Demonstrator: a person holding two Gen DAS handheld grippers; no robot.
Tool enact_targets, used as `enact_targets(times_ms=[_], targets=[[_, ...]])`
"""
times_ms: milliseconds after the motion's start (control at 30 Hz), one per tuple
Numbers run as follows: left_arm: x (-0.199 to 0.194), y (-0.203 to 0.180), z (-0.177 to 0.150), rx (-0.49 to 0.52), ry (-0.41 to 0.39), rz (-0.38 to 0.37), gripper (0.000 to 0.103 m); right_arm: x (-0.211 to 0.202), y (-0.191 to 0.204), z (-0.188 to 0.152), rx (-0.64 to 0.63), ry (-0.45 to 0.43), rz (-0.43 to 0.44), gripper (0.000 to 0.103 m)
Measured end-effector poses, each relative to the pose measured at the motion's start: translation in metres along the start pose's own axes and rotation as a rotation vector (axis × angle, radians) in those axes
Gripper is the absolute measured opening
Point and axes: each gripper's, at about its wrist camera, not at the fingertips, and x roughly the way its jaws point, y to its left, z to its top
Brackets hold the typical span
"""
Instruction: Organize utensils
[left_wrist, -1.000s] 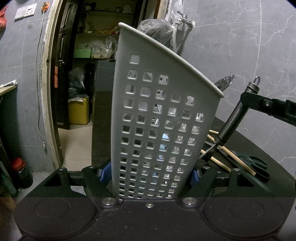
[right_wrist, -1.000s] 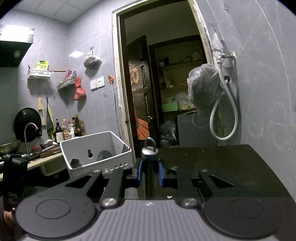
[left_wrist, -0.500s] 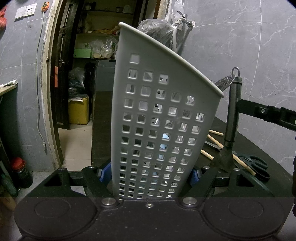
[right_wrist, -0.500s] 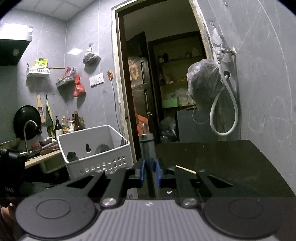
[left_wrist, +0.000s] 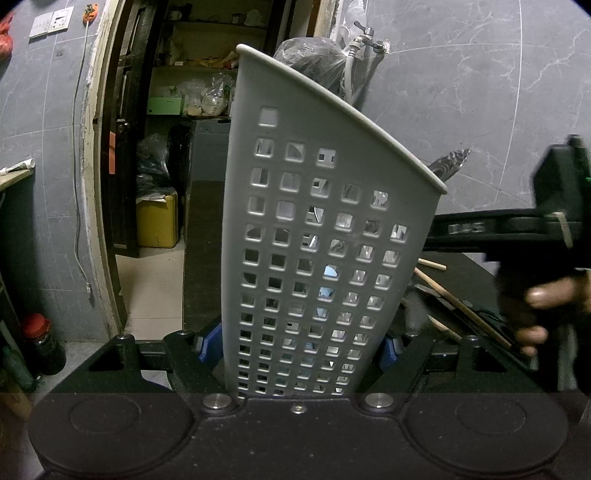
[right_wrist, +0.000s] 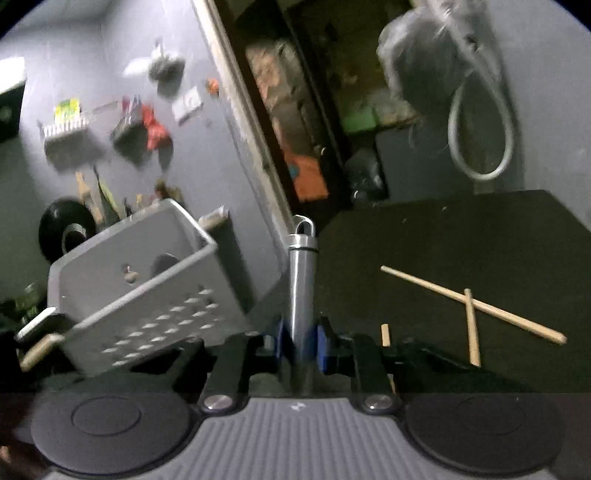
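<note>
Landmark: white perforated basket (left_wrist: 325, 240), upright and leaning slightly; all places below given from it.
Left gripper (left_wrist: 299, 347): closed around the basket's lower body, one blue pad pressed on each side wall.
Right gripper (right_wrist: 301, 336): jaws narrow and opening, with the utensil's handle between the blue pads and apparently touching them.
Utensil (right_wrist: 303, 273): metal-handled, hanging loop at the far end; working end hidden beneath the gripper, kind not determinable.
Long axis: straight ahead along the right fingers and rising a little, loop end leading.
Bearing from the jaws: basket (right_wrist: 140, 288) off to the left of the utensil in the right wrist view, open mouth facing up; utensil beside the basket, apart from it, not above the rim.
Nearer hand: right hand (left_wrist: 543, 299), blurred, just right of the basket and about level with its upper wall.
Contents: patterned blade (left_wrist: 448, 166) projecting above the rim at the right corner; other shapes behind the holes, unidentifiable.
Loose items: chopsticks (right_wrist: 472, 302) crossed on the dark table (right_wrist: 461, 236), right of the basket and well clear of it.
Judged step: carrying the utensil toward the basket.
Judged requirement: leftward shift over the open mouth, then tipping of the long axis toward vertical before full release.
Judged risk: handle slipping from the opening pads short of the rim.
</note>
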Motion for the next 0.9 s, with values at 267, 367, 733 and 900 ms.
enact_targets(times_ms=[267, 367, 733, 900], targets=[[0.003, 0.002, 0.003, 0.003, 0.007, -0.011, 0.078, 0.006, -0.007, 0.005, 0.017, -0.022, 0.030, 0.019], [0.003, 0.002, 0.003, 0.004, 0.007, -0.011, 0.078, -0.008, -0.009, 0.003, 0.029, -0.062, 0.019, 0.020], [0.003, 0.002, 0.003, 0.004, 0.007, -0.011, 0.078, -0.057, 0.012, 0.006, -0.007, -0.172, -0.024, 0.020], [0.003, 0.002, 0.003, 0.004, 0.007, -0.011, 0.078, -0.081, 0.031, 0.017, -0.055, -0.235, -0.011, 0.020]])
